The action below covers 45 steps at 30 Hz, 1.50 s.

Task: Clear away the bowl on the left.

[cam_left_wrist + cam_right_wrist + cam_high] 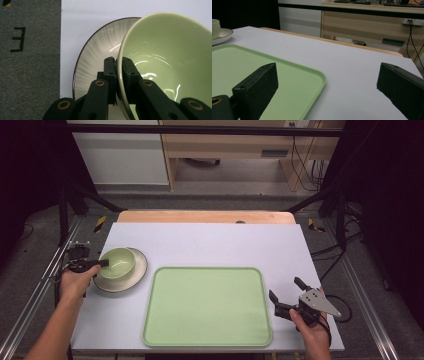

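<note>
A pale green bowl [120,261] rests on a white plate [134,277] with a dark rim at the table's left. My left gripper [102,263] is shut on the bowl's near-left rim, one jaw inside and one outside. In the left gripper view the bowl [167,55] looks tilted over the plate [100,47], with my left gripper [119,65] pinching its rim. A large green tray [207,305] lies in the middle with nothing on it. My right gripper [286,287] stands open beside the tray's right edge, holding nothing; in the right gripper view the tray [287,82] lies under its left jaw.
The white table top [210,242] has free room behind and to the right of the tray. A wooden strip [205,216] runs along the far edge. Grey floor [30,62] lies beyond the table's left edge. Black frame posts and cables stand around the table.
</note>
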Motion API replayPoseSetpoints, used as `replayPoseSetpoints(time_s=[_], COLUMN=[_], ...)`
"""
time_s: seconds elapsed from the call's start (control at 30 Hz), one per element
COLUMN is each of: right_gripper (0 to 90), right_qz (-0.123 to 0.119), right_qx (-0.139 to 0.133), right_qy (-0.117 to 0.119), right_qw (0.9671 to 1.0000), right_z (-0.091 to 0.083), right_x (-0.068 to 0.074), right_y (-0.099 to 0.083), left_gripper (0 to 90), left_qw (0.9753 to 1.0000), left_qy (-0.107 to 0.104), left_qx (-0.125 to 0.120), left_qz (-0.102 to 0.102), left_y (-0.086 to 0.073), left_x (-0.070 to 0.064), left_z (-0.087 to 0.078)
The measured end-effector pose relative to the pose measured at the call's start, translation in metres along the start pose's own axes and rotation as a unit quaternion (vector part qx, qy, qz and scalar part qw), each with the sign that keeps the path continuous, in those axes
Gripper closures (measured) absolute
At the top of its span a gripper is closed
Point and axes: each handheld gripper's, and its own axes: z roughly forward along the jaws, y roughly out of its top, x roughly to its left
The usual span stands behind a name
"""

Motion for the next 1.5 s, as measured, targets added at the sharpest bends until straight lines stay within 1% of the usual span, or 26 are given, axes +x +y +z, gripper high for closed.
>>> replayPoseSetpoints(time_s=[0.07,0.13,0.27,0.33,0.47,0.5,0.63,0.67,0.7,0.73,0.77,0.9,1.0,1.17,1.33,1.5], right_gripper=[3.8,3.7,3.8,3.8,3.8,3.8,3.8,3.8,3.8,3.8,3.7,3.8,3.9,3.9,3.9,4.0], right_qz=[0.000,-0.001,-0.001,-0.002,0.000,0.000,0.000,-0.001,-0.001,-0.001,-0.001,0.000,-0.002,-0.002,-0.002,-0.002], right_qx=[0.000,-0.001,-0.001,-0.001,0.000,0.000,-0.001,0.000,0.000,0.000,0.000,0.001,0.002,0.001,0.002,0.002], right_qy=[0.000,-0.001,-0.001,-0.001,-0.001,-0.001,-0.001,-0.001,-0.001,-0.001,-0.001,-0.001,-0.001,0.000,0.000,0.000], right_qw=[1.0000,1.0000,1.0000,1.0000,1.0000,1.0000,1.0000,1.0000,1.0000,1.0000,1.0000,1.0000,1.0000,1.0000,1.0000,1.0000], right_z=[0.000,0.000,0.000,0.000,0.000,0.000,0.000,0.000,0.000,0.000,0.000,0.000,0.000,0.000,0.000,0.000], right_x=[0.000,0.000,-0.001,-0.001,-0.001,-0.001,-0.001,-0.001,0.000,0.000,0.000,0.000,0.000,0.001,0.000,0.000], right_y=[0.000,0.000,0.000,0.000,0.000,0.000,0.000,0.000,0.000,0.000,0.000,0.000,0.000,0.000,0.000,0.000], left_gripper=[83.3,83.4,83.4,83.4,83.2,83.1,83.1,83.0,83.1,83.1,83.1,82.9,83.0,82.9,82.8,82.8], left_qw=[1.0000,1.0000,0.9999,0.9998,0.9996,0.9995,0.9993,0.9989,0.9989,0.9986,0.9986,0.9987,0.9983,0.9985,0.9978,0.9974], left_qy=[0.001,-0.001,-0.004,-0.009,-0.014,-0.012,-0.015,-0.021,-0.021,-0.028,-0.028,-0.035,-0.045,-0.047,-0.061,-0.068], left_qx=[0.001,0.004,0.006,0.006,0.009,0.008,0.003,-0.004,-0.004,-0.008,-0.008,-0.012,-0.016,-0.016,-0.019,-0.020], left_qz=[0.000,-0.006,-0.008,-0.017,-0.023,-0.030,-0.034,-0.041,-0.041,-0.044,-0.044,-0.034,-0.034,-0.025,-0.017,-0.014], left_y=[0.000,0.000,-0.001,-0.001,-0.002,-0.002,-0.001,-0.001,-0.001,0.000,0.000,0.003,0.004,0.004,0.005,0.005], left_x=[0.000,0.000,0.000,0.001,0.001,0.001,0.000,-0.001,-0.001,-0.003,-0.003,-0.011,-0.016,-0.023,-0.033,-0.039], left_z=[0.000,-0.001,-0.002,-0.002,-0.003,-0.004,-0.005,-0.007,-0.007,-0.009,-0.009,-0.013,-0.014,-0.016,-0.017,-0.017])
